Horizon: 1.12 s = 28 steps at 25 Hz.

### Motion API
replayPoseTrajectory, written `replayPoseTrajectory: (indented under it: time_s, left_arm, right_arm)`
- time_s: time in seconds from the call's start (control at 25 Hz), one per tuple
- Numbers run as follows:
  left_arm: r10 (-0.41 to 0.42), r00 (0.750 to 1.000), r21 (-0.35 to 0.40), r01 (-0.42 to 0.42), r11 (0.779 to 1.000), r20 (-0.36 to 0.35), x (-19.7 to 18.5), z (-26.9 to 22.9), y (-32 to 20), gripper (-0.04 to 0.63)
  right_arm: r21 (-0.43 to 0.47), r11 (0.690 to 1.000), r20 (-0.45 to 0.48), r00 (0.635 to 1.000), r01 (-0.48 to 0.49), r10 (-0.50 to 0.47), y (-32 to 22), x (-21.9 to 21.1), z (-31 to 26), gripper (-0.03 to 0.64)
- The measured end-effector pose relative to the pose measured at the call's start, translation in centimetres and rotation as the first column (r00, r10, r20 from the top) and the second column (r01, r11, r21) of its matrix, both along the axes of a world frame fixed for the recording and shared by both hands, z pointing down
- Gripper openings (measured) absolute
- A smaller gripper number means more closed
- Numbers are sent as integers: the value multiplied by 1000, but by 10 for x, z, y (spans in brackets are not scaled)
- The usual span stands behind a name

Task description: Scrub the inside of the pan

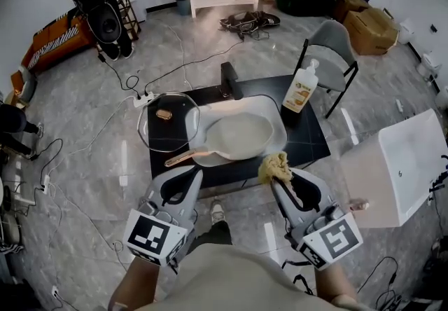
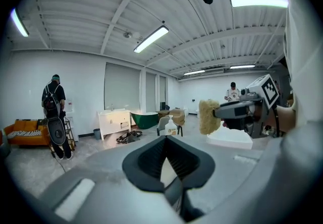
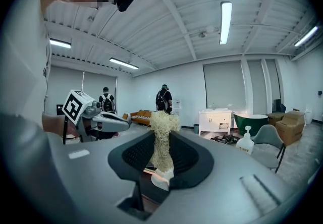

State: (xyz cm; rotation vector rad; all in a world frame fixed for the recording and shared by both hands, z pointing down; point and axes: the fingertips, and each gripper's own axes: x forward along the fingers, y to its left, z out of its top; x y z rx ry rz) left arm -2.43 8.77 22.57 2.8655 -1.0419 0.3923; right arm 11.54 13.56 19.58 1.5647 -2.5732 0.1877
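Now | pan [image 1: 238, 136] on table [image 1: 311, 143] | scrubber [image 1: 275, 165] in right gripper [image 3: 161, 148]

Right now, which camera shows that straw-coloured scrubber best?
The right gripper view: the scrubber fills the middle, pinched in the right claw. The left gripper view shows it from the side, smaller; the head view shows only a tuft from above.
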Motion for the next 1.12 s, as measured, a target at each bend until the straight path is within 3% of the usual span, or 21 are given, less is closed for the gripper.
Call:
replayPoseTrajectory:
  time_s: [0.24,0.52,1.12]
  left_arm:
    - [-12,1000,-58,11,998,-15,-26,7,-61,2]
    - [-18,1000,-81,19,997,6,-47,20,-115,2]
    - [-5,999,-118,11,993,49,-48,48,-157,2]
  right_arm:
    - [-33,999,51,999,11,-9,-63,-20,-2,94]
    - [-61,998,36,999,-2,4,-117,-33,6,94]
    - [-120,992,-3,999,-40,40,-167,-13,28,94]
